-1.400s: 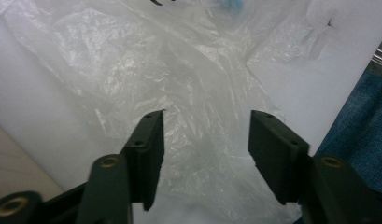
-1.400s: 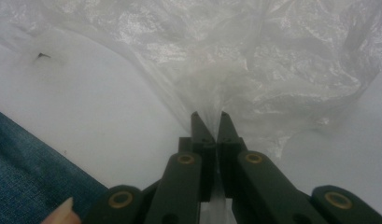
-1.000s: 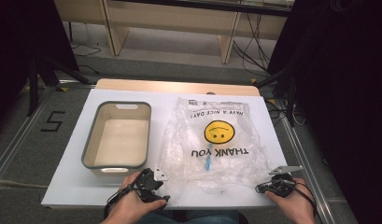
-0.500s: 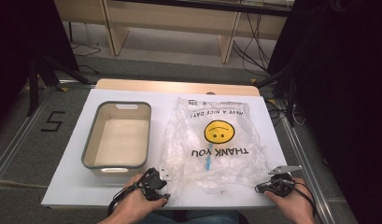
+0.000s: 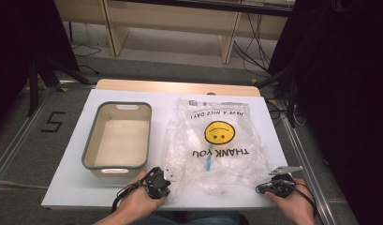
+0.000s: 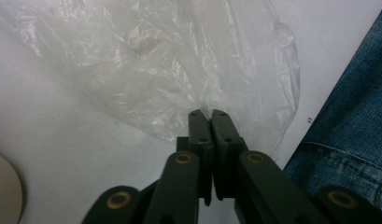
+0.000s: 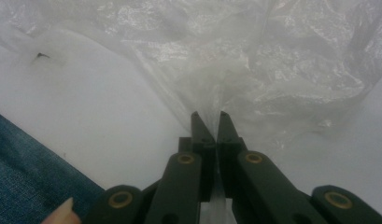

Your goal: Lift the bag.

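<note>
We have the plastic bag (image 5: 216, 145) flat on the table (image 5: 67, 187), beside the grey tub (image 5: 117, 138). The left gripper (image 6: 208, 113) has just closed on its near edge; the right gripper (image 7: 210, 115) pinches another near corner. We should lift both evenly, without tearing.

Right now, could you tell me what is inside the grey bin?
The bin looks empty: its pale floor shows bare in the high view. The near wall hides the strip of floor just behind it.

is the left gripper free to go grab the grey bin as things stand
Probably not right away. The left gripper has just closed on the plastic bag edge and would have to let go first. The grey bin sits just ahead of it, with nothing between.
</note>
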Demonstrator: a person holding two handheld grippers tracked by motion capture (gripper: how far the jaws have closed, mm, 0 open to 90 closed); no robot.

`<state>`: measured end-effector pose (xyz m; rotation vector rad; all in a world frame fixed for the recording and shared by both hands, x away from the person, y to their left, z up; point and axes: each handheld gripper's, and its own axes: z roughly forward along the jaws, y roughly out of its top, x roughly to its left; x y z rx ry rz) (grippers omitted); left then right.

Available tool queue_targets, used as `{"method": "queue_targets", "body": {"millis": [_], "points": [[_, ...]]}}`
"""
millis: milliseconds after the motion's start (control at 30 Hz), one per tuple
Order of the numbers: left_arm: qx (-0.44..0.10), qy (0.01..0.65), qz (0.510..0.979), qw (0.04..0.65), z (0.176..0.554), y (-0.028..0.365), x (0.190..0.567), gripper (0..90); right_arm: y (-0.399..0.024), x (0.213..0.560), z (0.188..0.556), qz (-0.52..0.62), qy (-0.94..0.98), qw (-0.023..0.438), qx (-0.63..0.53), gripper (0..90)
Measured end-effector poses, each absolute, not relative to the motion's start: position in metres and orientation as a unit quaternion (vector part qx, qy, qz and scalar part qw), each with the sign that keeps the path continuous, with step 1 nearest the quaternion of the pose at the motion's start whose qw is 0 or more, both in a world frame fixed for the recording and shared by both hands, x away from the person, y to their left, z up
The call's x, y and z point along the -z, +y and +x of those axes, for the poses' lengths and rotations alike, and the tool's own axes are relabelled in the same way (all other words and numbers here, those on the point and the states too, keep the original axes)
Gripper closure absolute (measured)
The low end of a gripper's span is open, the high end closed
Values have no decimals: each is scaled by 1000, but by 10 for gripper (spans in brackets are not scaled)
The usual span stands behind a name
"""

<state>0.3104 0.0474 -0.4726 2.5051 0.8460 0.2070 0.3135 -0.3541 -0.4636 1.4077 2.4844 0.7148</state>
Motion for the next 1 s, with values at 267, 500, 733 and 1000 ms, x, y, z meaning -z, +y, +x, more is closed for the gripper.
{"method": "queue_targets", "body": {"millis": [267,500,733,1000], "points": [[-58,302,906,290,312,51,472,896,-355,463,313,476,839,100,-245,900],[-76,279,881,375,309,50,452,897,-356,460,313,478,834,111,-254,900],[-110,273,847,443,312,56,433,897,-358,453,314,483,819,136,-278,900],[-154,276,813,490,323,69,412,897,-363,440,312,489,792,181,-317,900]]}}
